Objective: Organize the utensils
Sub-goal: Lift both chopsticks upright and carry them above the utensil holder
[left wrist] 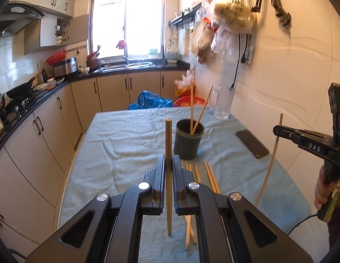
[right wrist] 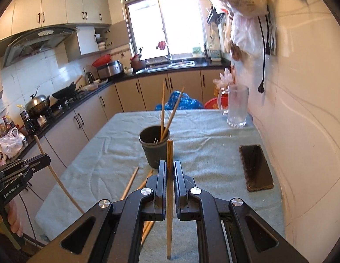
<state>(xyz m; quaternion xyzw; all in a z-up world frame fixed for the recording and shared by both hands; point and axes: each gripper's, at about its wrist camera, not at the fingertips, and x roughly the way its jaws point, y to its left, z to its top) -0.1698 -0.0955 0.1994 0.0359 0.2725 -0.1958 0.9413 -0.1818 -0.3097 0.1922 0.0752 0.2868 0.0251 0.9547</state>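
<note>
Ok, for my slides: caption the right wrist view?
Right gripper holds wooden chopstick upright before dark round cup.

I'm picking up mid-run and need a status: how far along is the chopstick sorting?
Done: two chopsticks stand in the dark cup. In hand: the left gripper and the right gripper each clamp one upright chopstick. Left: both held sticks, plus several loose chopsticks lying on the towel in front of the cup.
</note>
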